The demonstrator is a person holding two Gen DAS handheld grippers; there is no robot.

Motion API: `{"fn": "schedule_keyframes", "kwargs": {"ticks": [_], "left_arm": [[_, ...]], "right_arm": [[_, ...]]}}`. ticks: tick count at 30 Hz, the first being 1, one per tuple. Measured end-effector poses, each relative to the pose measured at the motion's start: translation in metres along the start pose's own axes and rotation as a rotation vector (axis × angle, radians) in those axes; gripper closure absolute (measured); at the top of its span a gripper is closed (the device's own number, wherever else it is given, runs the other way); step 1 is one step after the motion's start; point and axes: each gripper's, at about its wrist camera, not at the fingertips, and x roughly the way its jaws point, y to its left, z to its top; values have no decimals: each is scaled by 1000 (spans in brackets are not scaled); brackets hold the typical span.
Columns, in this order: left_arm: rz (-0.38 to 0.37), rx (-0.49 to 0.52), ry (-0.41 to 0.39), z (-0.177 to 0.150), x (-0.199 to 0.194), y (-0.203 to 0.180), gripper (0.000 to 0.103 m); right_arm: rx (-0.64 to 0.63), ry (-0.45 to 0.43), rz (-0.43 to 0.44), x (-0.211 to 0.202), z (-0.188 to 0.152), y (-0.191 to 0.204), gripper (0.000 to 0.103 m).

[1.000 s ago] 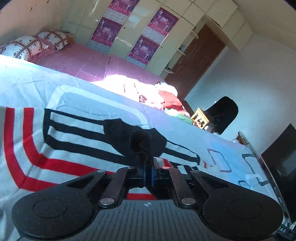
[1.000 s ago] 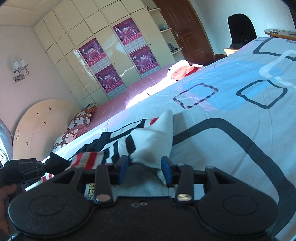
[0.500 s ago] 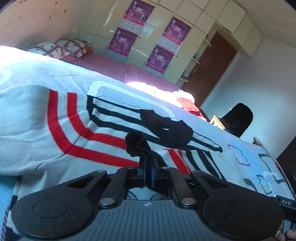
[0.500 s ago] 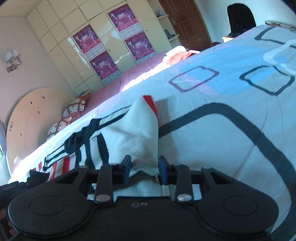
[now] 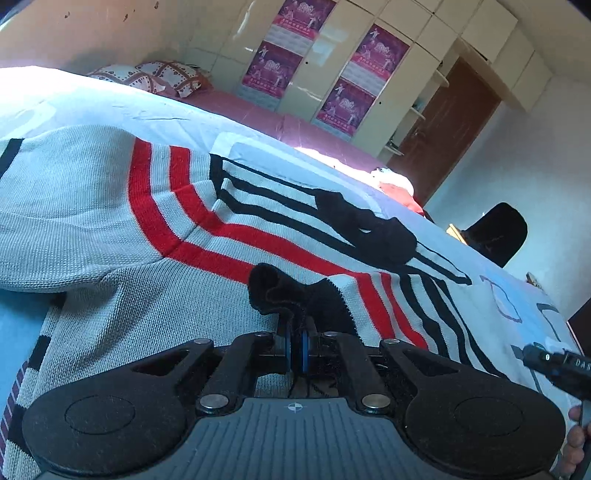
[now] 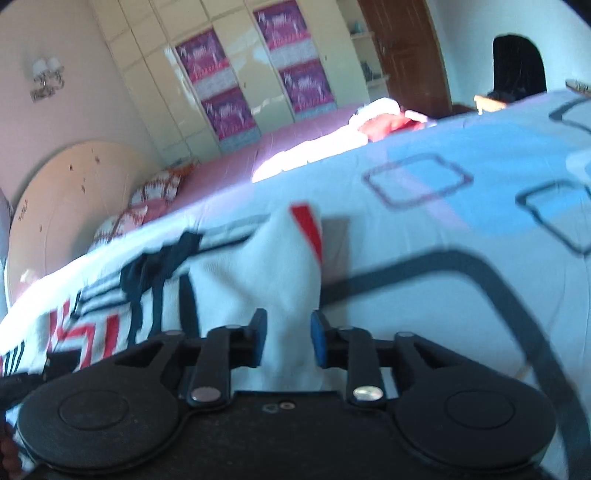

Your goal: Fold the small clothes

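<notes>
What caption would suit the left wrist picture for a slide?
Left hand-held gripper pinching the black cuff of a white knitted sweater with red and black stripes, spread on a pale blue patterned bedspread.

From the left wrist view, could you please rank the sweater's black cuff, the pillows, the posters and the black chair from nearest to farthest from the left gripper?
1. Black cuff, pinched in the left gripper.
2. Black chair, right, past the bed.
3. Pillows, far left.
4. Posters, on the back wardrobe.
Chair and pillows are close to call.

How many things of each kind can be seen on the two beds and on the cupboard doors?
Striped sweaters: 1, held by the left gripper and the right gripper
Patterned pillows: 2
Piles of red and white clothes: 1
Purple posters: 4
Total: 8
</notes>
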Motion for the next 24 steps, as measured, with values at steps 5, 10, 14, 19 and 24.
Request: {"fn": "schedule_keyframes", "kwargs": {"ticks": [5,10,14,19,24], "left_arm": [[-21,-35,-13,-2,-1,5,98],[-2,-47,-46,-2,-4,2,98],[81,7,-79,-5,-7,-6,98],[120,-19,-74,-6,-13,-5,98],[188,51,-212,3,-52,-20,98]], "right_arm": [[97,8,64,55,30,-35,71],[35,67,75,83,35,-34,92],[-66,41,-6,86,29,-24,93],[-105,-20,-23,60,38,-22,78],[-174,-51,18,62,57,-20,83]]}}
